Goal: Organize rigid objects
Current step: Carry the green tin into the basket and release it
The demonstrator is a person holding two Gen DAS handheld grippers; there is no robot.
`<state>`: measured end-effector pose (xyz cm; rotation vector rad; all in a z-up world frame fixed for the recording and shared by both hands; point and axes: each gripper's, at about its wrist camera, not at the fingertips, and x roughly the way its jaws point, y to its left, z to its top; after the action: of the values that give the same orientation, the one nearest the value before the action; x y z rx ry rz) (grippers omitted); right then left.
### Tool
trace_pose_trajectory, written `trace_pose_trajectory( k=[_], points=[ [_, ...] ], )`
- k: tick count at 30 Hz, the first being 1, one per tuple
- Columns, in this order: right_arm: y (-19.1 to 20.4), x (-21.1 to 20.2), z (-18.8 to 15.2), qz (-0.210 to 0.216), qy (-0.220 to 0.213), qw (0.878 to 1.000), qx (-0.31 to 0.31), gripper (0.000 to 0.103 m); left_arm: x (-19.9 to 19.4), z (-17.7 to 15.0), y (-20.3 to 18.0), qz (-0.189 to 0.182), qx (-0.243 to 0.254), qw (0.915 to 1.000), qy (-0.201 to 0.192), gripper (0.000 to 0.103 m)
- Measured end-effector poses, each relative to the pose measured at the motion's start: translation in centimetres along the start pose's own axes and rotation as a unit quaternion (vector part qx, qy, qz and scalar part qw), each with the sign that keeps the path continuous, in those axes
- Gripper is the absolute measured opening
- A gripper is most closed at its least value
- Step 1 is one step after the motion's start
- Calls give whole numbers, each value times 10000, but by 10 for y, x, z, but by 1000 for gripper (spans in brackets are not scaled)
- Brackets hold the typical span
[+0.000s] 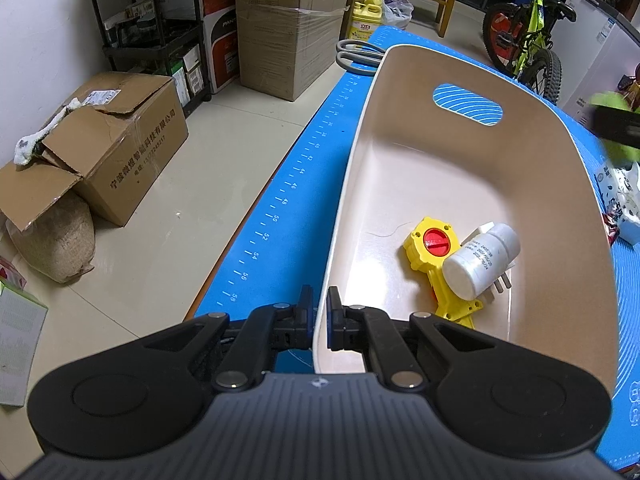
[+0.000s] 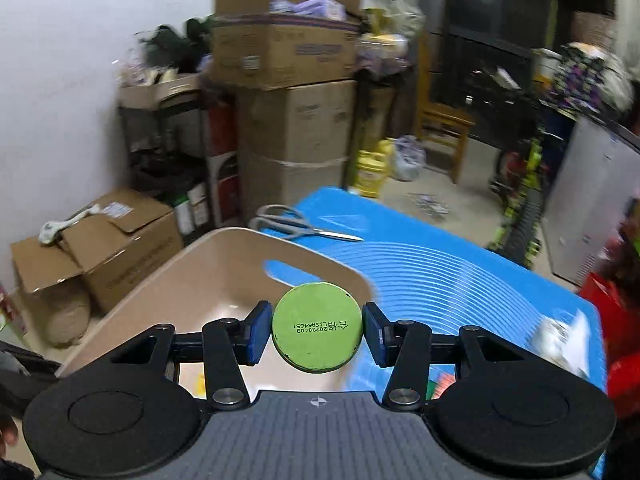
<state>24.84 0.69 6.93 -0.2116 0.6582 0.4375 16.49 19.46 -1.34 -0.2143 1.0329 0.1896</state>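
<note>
Right tool (image 2: 318, 330) pinches green can (image 2: 318, 327) across its round sides, above bin (image 2: 224, 248) near rim. Likely light, rigid, slick metal; hold mid-body. Left tool (image 1: 319, 312) clamps bin's wall.

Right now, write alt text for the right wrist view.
The right hand-held gripper holds a round green tin between its blue pads, printed bottom toward the camera, above the near rim of a beige bin. Behind lie grey scissors on a blue mat, with stacked cardboard boxes beyond.
</note>
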Motion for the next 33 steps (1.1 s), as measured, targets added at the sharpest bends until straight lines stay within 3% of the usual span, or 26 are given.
trace_pose_trajectory(
  k=[7, 12, 24, 33],
  points=[
    [50, 61, 10, 195, 494, 9982, -295, 54, 2, 1, 3, -58, -39, 10000, 13, 8],
    [63, 95, 5, 145, 825, 9961, -294, 54, 2, 1, 3, -67, -54, 10000, 16, 8],
    [64, 150, -18, -57, 1711, 9852, 112, 54, 2, 1, 5, -109, -91, 9999, 21, 8],
    [61, 168, -32, -175, 2240, 9742, 224, 54, 2, 1, 5, -105, -88, 9999, 20, 8]
  ],
)
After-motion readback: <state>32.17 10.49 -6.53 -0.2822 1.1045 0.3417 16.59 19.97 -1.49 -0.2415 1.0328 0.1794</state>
